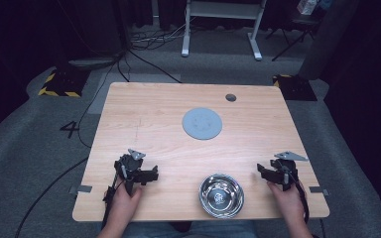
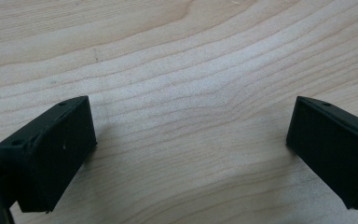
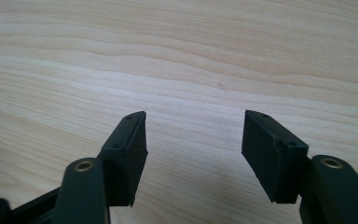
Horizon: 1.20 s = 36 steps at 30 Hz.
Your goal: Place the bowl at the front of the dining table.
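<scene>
While both grippers' fingers (image 2: 51,154) gape empty, the shiny steel bowl (image 1: 222,195) seems empty.

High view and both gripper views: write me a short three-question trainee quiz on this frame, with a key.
1. True or false: the left gripper holds the steel bowl.
2. Which lies farther from the person: (a) the bowl, (b) the grey disc?
3. Fill in: the right gripper has its jaws ____ over bare wood.

Key: 1 false, it is open and empty; 2 b; 3 open.
</scene>
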Each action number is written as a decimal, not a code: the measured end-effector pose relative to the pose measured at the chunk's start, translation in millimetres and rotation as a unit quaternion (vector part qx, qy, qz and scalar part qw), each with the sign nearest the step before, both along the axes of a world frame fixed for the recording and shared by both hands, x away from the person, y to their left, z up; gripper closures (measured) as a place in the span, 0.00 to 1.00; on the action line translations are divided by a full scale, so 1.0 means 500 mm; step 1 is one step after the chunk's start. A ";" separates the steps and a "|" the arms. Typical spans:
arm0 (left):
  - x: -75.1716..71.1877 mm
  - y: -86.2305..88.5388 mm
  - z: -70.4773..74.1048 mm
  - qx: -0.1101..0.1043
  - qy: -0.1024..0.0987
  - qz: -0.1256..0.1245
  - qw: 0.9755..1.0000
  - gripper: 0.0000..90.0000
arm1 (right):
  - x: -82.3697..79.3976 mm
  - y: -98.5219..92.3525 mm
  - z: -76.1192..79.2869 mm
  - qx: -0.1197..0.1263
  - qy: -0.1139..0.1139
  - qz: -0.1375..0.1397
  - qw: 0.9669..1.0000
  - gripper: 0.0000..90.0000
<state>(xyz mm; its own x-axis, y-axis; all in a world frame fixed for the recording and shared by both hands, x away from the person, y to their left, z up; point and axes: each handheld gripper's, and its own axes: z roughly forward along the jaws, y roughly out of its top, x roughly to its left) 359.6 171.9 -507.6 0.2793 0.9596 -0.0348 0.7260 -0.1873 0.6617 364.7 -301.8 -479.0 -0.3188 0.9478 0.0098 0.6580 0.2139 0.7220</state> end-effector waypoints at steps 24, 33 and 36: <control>0.000 0.000 0.000 0.000 0.000 0.000 1.000 0.02 | -0.057 0.069 0.097 0.068 -0.019 0.081 0.994 0.46; 0.000 0.000 0.000 0.000 0.000 0.000 1.000 0.02 | -0.077 0.112 0.123 0.064 -0.023 0.114 0.991 0.46; 0.000 0.000 0.000 0.000 0.000 0.000 1.000 0.02 | -0.080 0.127 0.128 0.056 -0.017 0.124 0.991 0.46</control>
